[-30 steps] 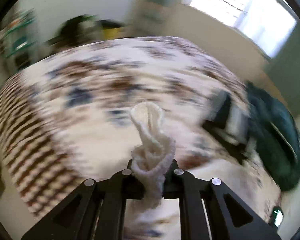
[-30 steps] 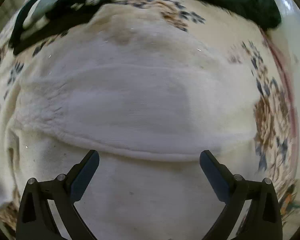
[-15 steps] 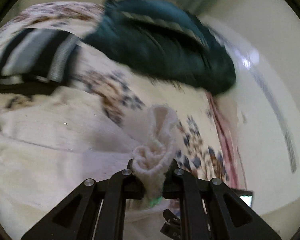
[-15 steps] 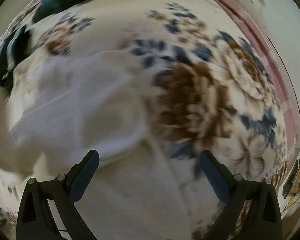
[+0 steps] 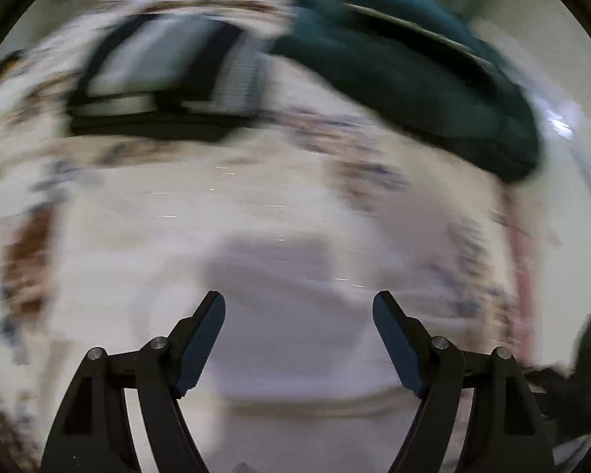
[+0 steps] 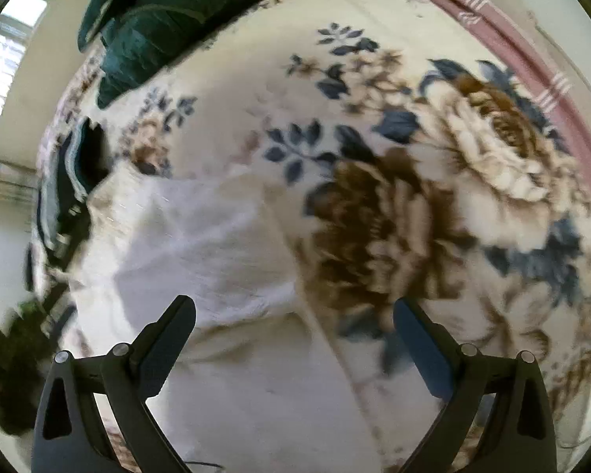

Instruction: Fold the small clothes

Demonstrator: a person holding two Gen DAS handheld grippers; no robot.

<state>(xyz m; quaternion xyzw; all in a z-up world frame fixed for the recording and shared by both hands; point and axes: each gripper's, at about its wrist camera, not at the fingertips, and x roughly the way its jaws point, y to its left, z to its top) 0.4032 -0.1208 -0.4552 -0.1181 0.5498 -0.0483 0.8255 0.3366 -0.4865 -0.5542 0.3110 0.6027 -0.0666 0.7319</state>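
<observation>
A white knitted garment (image 5: 279, 268) lies spread on the flowered bedspread (image 5: 39, 236), blurred by motion in the left wrist view. My left gripper (image 5: 298, 307) hangs over it with its jaws opening wide, and nothing is pinched between them. In the right wrist view the same white garment (image 6: 201, 252) lies at the lower left, partly folded over itself. My right gripper (image 6: 293, 315) stands open above its right edge, with the fingers apart from the cloth.
A dark green quilt (image 5: 413, 75) is bunched at the head of the bed; it shows too as the green quilt (image 6: 165, 15). A folded black and grey striped garment (image 5: 169, 79) lies beside it. A pink bed edge (image 6: 524, 59) runs along the right.
My left gripper held a bunched piece of the white garment half a second ago; now its jaws stand wide and the cloth lies flat below. Both views have swung across the bed.
</observation>
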